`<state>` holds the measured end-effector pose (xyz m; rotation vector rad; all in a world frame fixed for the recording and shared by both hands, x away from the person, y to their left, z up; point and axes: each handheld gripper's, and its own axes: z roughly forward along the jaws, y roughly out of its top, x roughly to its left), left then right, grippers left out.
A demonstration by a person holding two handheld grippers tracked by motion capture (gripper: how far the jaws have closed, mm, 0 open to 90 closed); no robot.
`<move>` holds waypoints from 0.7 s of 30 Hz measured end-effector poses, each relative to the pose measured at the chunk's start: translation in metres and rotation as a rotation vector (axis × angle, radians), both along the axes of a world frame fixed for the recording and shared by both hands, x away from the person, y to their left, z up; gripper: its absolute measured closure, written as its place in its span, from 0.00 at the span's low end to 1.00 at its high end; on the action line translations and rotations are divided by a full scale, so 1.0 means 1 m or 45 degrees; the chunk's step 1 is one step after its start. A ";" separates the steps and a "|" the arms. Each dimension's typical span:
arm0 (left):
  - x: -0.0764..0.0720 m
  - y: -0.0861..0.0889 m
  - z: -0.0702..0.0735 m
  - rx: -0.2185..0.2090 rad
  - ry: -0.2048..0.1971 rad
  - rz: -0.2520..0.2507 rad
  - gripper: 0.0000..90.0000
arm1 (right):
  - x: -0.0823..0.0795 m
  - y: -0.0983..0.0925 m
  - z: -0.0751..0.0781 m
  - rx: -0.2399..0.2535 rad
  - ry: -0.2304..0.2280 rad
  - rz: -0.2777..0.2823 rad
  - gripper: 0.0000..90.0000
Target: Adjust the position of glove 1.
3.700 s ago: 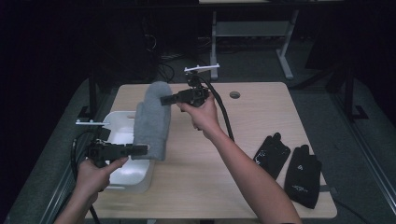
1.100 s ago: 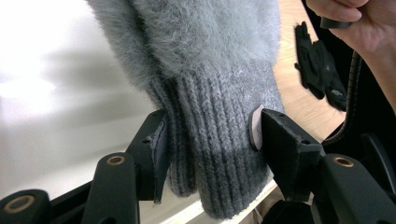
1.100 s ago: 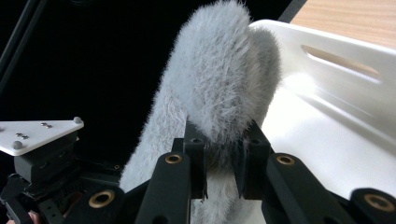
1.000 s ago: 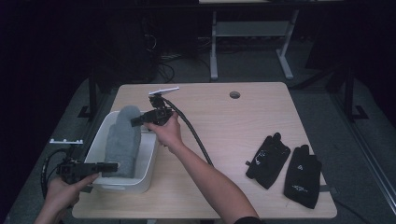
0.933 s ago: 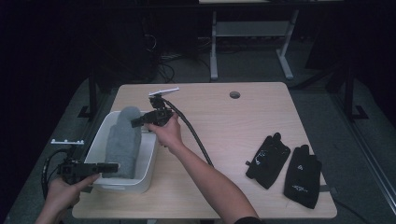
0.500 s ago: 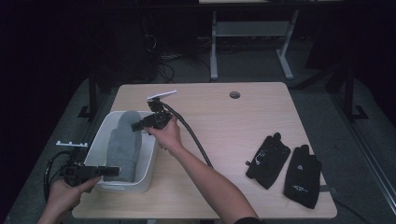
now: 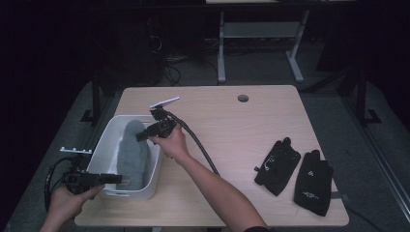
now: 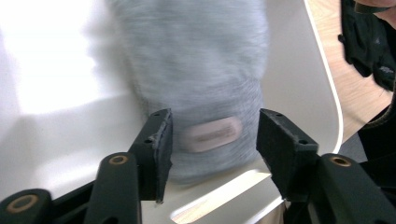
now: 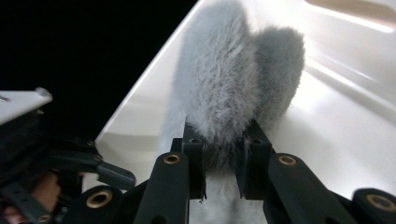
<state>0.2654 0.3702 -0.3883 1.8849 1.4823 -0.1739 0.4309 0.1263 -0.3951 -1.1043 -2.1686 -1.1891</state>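
One grey fleece garment (image 7: 131,154) lying in one white tub (image 7: 153,180), two black gloves (image 7: 295,175) at your right, your right gripper (image 9: 223,161) pinched tight on the fleece's end, your left gripper (image 8: 212,147) half open, jaws just closing, straddling its label end without pressing.

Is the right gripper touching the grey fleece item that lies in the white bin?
Touching. In the right gripper view, the right gripper has both pads pressed into the fuzzy end of the grey fleece item, pinching it over the white bin.
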 end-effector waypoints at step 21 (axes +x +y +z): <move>0.000 -0.007 0.017 -0.042 -0.089 -0.004 0.47 | 0.009 -0.020 0.010 -0.044 -0.040 -0.037 0.66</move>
